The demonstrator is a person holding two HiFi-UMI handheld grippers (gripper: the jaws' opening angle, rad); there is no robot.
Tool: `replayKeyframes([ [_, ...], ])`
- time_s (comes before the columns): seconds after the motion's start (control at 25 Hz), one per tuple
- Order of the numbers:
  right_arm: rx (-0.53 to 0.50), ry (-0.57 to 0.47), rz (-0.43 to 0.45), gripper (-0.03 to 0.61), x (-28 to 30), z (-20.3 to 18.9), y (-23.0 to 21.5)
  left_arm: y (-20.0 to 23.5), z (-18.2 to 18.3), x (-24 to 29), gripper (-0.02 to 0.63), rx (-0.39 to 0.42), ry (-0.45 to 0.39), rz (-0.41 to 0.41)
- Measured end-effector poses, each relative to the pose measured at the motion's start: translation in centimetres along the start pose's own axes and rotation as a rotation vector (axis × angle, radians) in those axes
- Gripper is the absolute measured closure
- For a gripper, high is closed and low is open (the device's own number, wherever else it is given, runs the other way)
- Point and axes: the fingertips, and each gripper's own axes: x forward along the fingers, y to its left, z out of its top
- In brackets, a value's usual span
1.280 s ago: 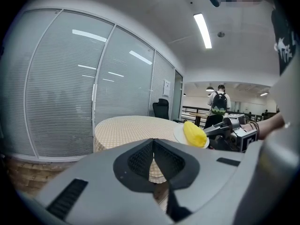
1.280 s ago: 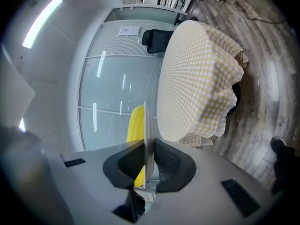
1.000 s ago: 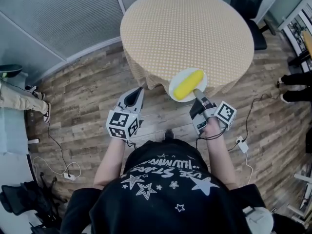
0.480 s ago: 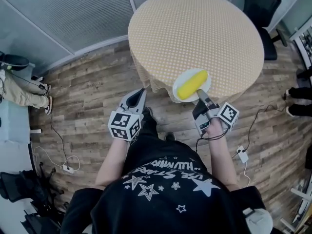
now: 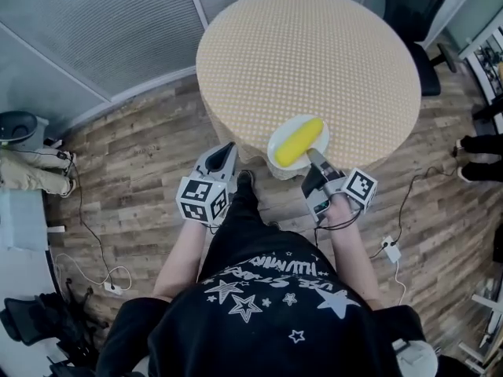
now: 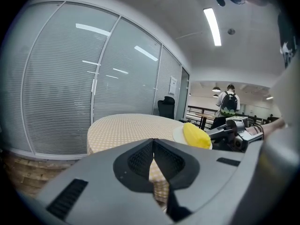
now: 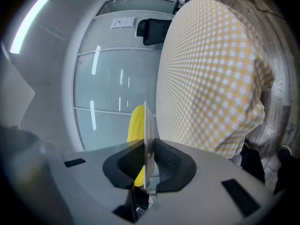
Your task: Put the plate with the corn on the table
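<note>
While the right tongs pinch the plate by its rim over the near edge of the counter, the corn could roll off if it tilts; the left tongs hang pressed together, empty

table: one
plate: one
corn: one
chair: one
grippers: two, left gripper and right gripper

Matt checked cloth tablecloth, wood-grain plank floor, smooth white plate, glossy glass partition
</note>
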Motion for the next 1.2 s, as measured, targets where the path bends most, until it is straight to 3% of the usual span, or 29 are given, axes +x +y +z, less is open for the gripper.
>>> replayKeyframes([
  [0.12, -0.015, -0.003, 0.007, 0.524, 1.0, 0.5, 0.5, 0.1, 0.9, 1.4, 0.607, 0.011, -0.015, -0.03],
  [0.4, -0.008, -0.016, -0.066, 0.523, 9.2, 3.3, -0.5, 7.0, 1.6, 7.7, 0.607, -0.04, 0.023, -0.064],
  [1.2, -0.036, 0.046, -0.119, 0.523, 25.6, 6.1, -0.7, 20.5, 4.0, 18.0, 0.607, -0.064, 0.093, -0.101],
])
